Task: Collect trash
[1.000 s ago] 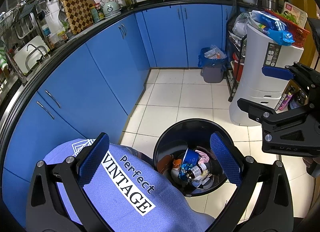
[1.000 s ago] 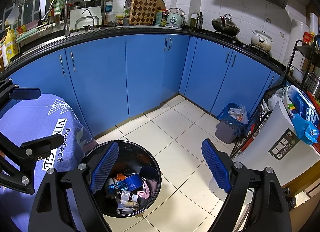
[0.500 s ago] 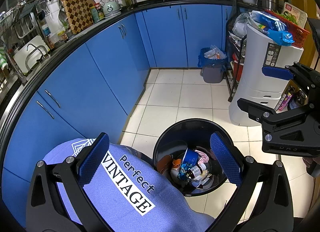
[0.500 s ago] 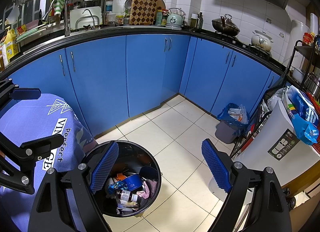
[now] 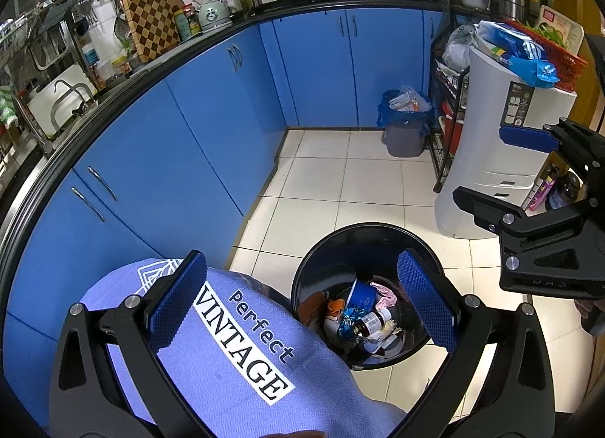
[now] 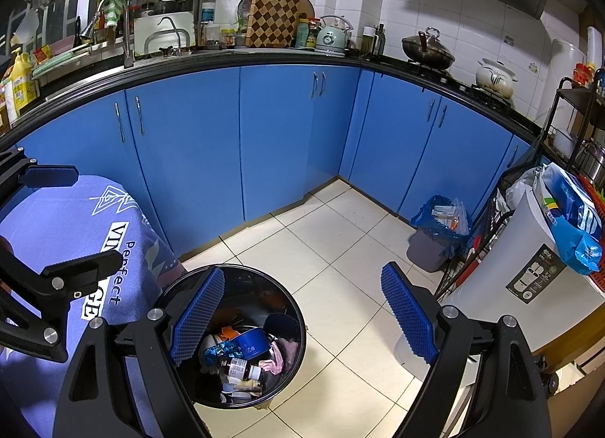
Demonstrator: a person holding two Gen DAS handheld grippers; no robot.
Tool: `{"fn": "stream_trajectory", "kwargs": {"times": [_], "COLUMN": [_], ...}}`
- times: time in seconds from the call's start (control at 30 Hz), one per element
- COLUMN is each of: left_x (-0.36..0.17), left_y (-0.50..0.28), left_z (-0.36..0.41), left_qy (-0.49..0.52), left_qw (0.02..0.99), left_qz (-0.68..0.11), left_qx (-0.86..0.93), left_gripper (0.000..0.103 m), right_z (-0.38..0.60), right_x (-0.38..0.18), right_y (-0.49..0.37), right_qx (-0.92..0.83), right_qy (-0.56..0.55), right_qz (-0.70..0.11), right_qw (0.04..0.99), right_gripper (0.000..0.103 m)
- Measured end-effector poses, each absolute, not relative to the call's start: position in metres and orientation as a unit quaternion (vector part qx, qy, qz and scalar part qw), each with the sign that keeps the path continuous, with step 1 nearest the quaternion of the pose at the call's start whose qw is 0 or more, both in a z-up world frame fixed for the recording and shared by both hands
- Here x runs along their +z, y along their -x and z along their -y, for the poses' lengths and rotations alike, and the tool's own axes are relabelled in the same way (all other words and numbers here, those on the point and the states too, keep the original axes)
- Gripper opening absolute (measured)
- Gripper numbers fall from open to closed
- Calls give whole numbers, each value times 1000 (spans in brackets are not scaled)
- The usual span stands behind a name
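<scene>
the black bin (image 5: 368, 249) with trash (image 5: 361, 319) stands on the floor under both tools, left tool (image 5: 302, 298) and right tool (image 6: 302, 319), each wide open, empty. cloth (image 5: 242, 343) reads "perfect vintage".

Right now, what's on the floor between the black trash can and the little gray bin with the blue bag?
Nothing. Between the black trash can and the gray bin, the right wrist view shows only bare white floor tiles.
</scene>
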State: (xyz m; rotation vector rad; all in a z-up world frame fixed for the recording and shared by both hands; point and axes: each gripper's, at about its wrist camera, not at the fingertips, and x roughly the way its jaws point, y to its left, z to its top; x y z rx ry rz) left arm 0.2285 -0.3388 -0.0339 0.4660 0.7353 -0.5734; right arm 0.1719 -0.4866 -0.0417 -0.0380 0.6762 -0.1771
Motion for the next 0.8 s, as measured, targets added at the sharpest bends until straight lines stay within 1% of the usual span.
{"fn": "stream_trajectory", "kwargs": {"times": [0.5, 0.8], "left_x": [-32, -29], "left_y": [-232, -231], "left_z": [331, 323], "left_qy": [-218, -189], "left_qw": [869, 880], "left_qz": [-354, -369], "left_qx": [-267, -233], "left_gripper": [99, 99], "right_z": [485, 484], "right_x": [-44, -43], "right_y": [-169, -169], "right_qx": [-84, -84], "right_qy": [23, 24], "right_qz": [-328, -329], "right_qw": [940, 940], "right_gripper": [83, 83]}}
